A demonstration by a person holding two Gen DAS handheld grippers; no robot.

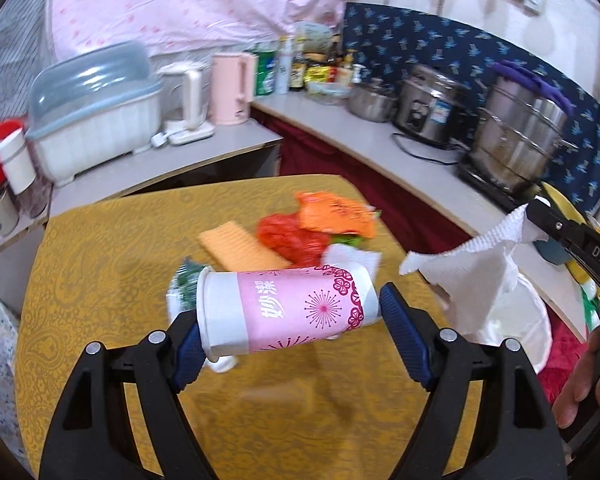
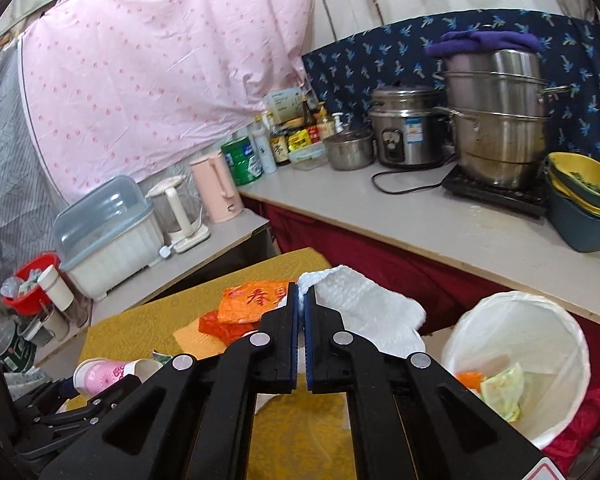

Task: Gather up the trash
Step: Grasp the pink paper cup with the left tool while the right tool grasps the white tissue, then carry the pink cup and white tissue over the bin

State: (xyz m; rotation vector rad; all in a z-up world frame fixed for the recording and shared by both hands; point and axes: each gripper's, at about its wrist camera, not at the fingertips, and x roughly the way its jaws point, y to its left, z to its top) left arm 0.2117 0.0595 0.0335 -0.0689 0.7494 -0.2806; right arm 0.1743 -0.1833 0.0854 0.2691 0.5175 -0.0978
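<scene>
My left gripper (image 1: 290, 312) is shut on a pink and white paper cup (image 1: 288, 310), held sideways above the yellow table (image 1: 100, 280). The cup also shows in the right wrist view (image 2: 100, 374). My right gripper (image 2: 301, 292) is shut on a white paper towel (image 2: 364, 308), which hangs from it in the left wrist view (image 1: 468, 268). A white-lined trash bin (image 2: 516, 360) stands right of the table with some scraps inside. On the table lie an orange wrapper (image 1: 336, 212), a red bag (image 1: 288, 236), a yellow cloth (image 1: 240, 244) and a green wrapper (image 1: 184, 280).
A grey counter (image 2: 420, 220) runs behind with steel pots (image 2: 500, 128), a rice cooker (image 2: 404, 128), bottles, two kettles (image 2: 212, 188) and a dish box (image 2: 108, 232). Yellow and blue bowls (image 2: 584, 200) sit at the far right. A red bucket (image 2: 32, 280) is at left.
</scene>
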